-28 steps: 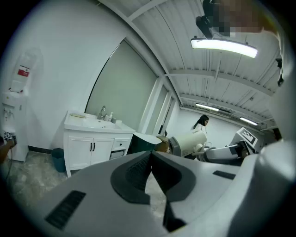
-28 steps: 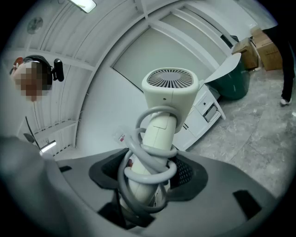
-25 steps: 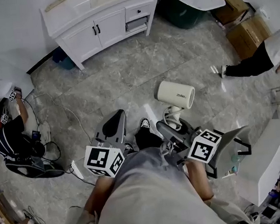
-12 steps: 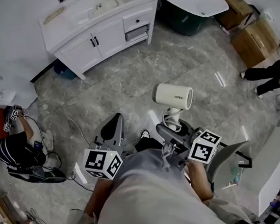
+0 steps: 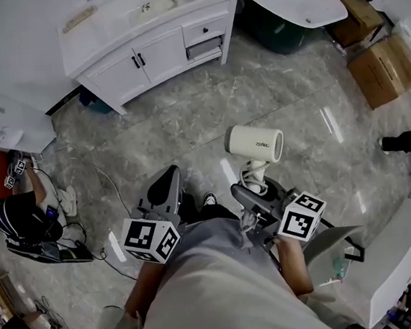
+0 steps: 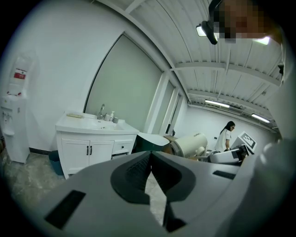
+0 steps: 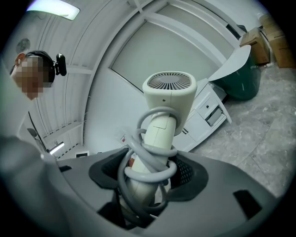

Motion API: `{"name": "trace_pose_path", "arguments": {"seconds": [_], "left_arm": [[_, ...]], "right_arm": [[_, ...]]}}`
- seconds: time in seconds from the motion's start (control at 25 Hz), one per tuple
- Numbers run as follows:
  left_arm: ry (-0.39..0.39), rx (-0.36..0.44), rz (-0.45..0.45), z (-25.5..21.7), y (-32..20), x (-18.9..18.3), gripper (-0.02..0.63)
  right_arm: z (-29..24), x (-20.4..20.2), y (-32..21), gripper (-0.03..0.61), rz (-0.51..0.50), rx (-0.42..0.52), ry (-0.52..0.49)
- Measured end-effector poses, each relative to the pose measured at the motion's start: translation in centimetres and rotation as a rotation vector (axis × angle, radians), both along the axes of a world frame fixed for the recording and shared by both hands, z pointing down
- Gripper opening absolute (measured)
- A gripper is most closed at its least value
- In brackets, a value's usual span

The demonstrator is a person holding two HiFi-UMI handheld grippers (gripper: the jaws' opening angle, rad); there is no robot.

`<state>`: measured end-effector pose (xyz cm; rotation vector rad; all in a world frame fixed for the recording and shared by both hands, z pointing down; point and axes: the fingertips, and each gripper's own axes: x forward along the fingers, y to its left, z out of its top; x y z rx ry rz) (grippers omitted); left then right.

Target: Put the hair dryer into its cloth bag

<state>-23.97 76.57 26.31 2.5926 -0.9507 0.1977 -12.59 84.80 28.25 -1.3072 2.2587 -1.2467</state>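
In the head view, my right gripper (image 5: pixel 254 190) at centre frame pinches the handle of the cream hair dryer (image 5: pixel 255 142), whose barrel sits just above the jaws. My left gripper (image 5: pixel 166 188) points up-frame beside it. In the left gripper view, the jaws are pressed together on nothing, and the dryer shows right of centre. In the right gripper view, the handle, wound in its grey cord (image 7: pixel 149 163), stands clamped between the jaws.

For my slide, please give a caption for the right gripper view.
The right claw grips the dryer by its cord-wrapped handle; a white cabinet stands behind.
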Motion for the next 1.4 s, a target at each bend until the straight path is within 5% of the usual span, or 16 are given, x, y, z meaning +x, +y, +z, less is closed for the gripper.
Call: {"name": "trace_pose_path", "arguments": {"seconds": [0.36,0.92,1.2,1.4], "left_arm": [[0.018,-0.023,0.028,1.3,-7.1,4.3,0.008],[0.040,0.000,0.109,-1.0,-29.9,11.2,0.008],[0.032,-0.009,0.056,-1.5,-40.3,11.1,0.008],[0.026,-0.007,0.021,-1.7,-46.2,10.5,0.008]], "right_arm": [[0.7,3.7,-6.9,0.259,0.026,-0.020,0.008],[-1.6,9.2,-28.9,0.259,0.087,-0.002,0.005],[-3.7,9.7,-40.7,0.259,0.017,0.058,-0.126],[-4.1,9.3,-47.3,0.259,-0.035,0.088,-0.097]]}}
